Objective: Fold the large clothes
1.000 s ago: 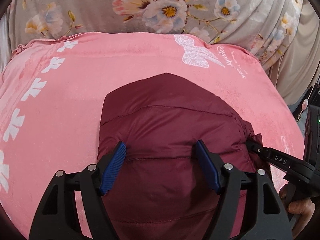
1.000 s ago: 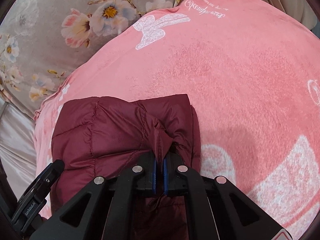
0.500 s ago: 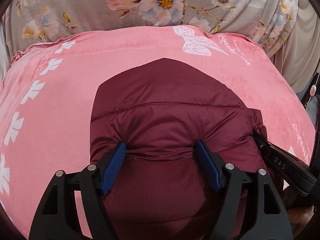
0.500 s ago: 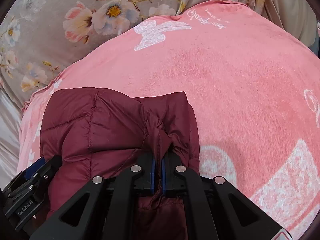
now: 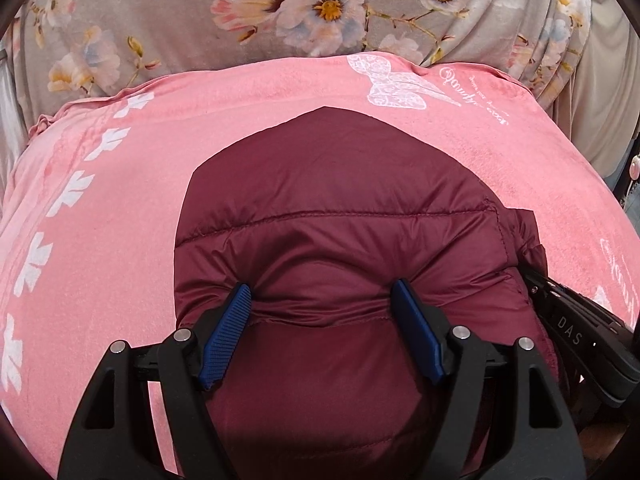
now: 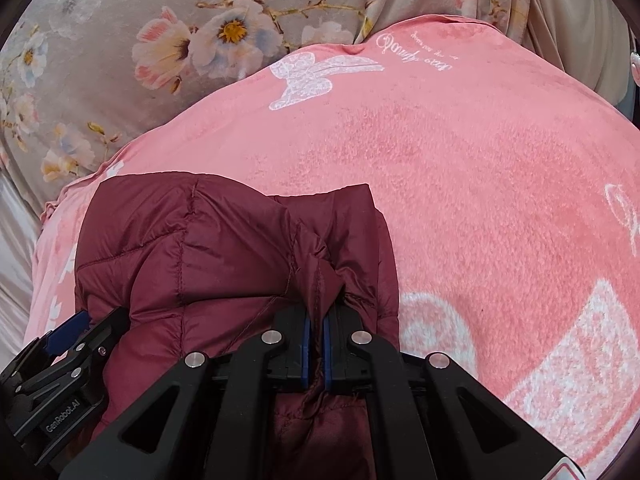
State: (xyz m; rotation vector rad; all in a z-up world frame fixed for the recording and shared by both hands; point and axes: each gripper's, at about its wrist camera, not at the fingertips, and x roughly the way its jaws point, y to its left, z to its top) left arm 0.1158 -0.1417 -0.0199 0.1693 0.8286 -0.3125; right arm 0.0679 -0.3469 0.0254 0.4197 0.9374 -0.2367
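1. A maroon quilted jacket, folded into a compact bundle, lies on a pink blanket spread over a bed; grey floral bedding lies beyond at twelve o'clock.
2. The left gripper stands with fingers spread wide, pressing down astride a puffed quilted panel, likely to flatten the padding.
3. The right gripper, at the jacket's three o'clock edge, has its fingers closed tight on a pinch of fabric, probably to keep the layers together.

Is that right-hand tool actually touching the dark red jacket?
Touching. The right wrist view shows the right tool shut on a pinched ridge of the jacket, fabric squeezed between both blue pads.
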